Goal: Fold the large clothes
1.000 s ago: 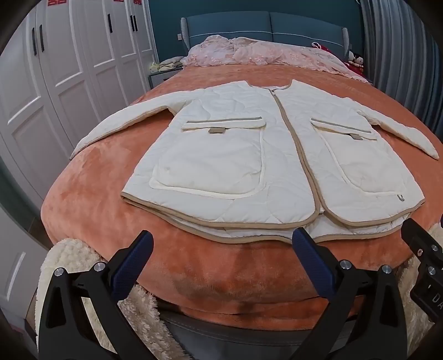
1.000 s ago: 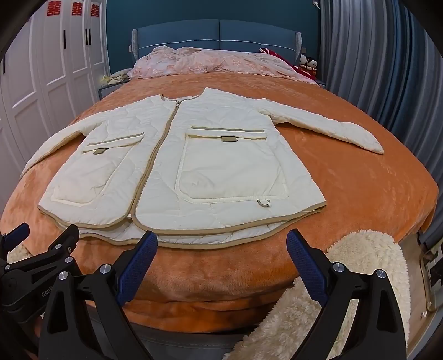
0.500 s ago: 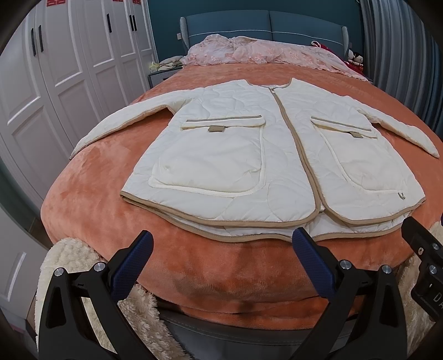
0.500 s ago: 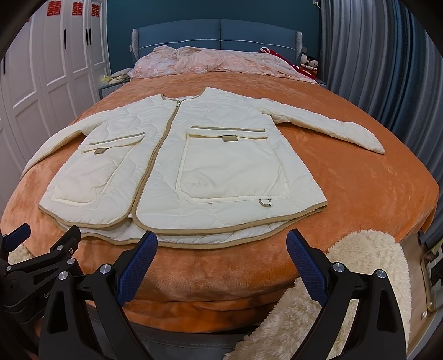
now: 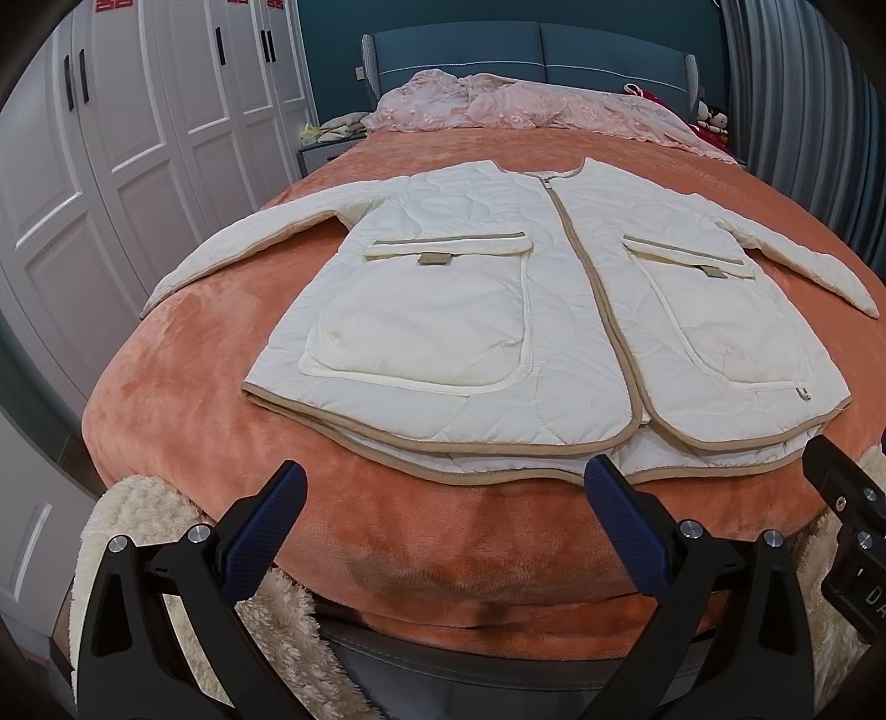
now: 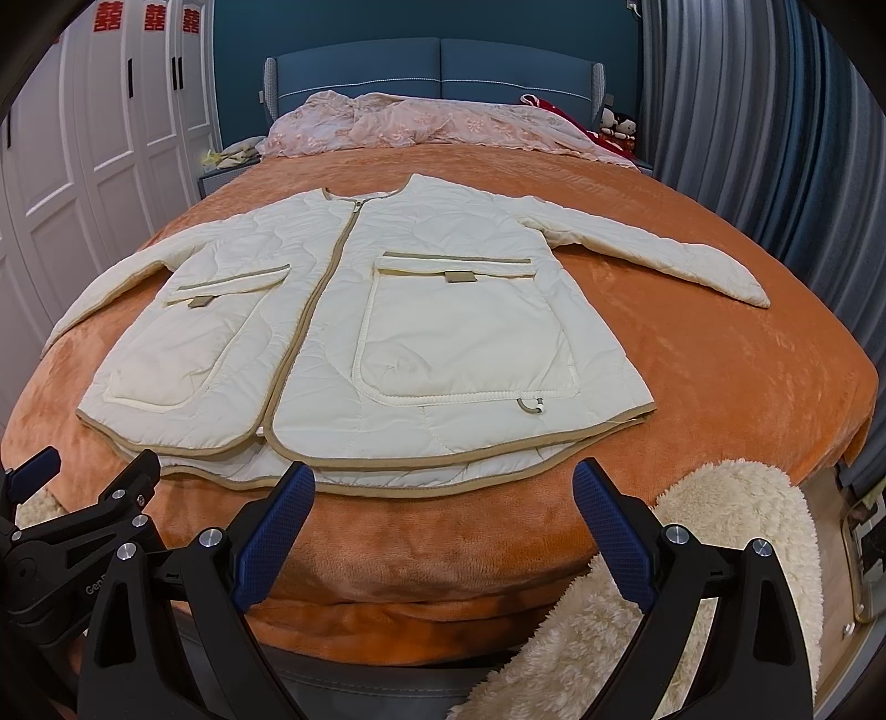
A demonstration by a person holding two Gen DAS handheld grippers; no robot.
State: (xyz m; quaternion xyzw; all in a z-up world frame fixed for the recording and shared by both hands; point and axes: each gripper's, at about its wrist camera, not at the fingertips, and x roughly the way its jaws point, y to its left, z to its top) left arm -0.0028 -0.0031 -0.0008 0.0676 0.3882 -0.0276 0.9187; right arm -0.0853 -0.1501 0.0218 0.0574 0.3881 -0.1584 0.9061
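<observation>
A cream quilted jacket (image 5: 498, 310) with tan binding and two big patch pockets lay flat, zipped, sleeves spread, on the plush orange blanket (image 5: 183, 410) covering the bed. The left gripper (image 5: 443, 498) and right gripper (image 6: 443, 493) hung just short of its curved hem, their ribbed blue pads spread wide, grasping nothing. Shaggy cream fleece (image 6: 736, 515) lay beside them.

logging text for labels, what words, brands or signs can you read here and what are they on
"囍", red paper signs atop the white wardrobe doors, three in the right wrist view.
"Gen", cut off, on the black left claw body.
"DA", cut off, on the black right claw body.
Cream quilted jacket: beige pocket tabs, no readable text.
</observation>
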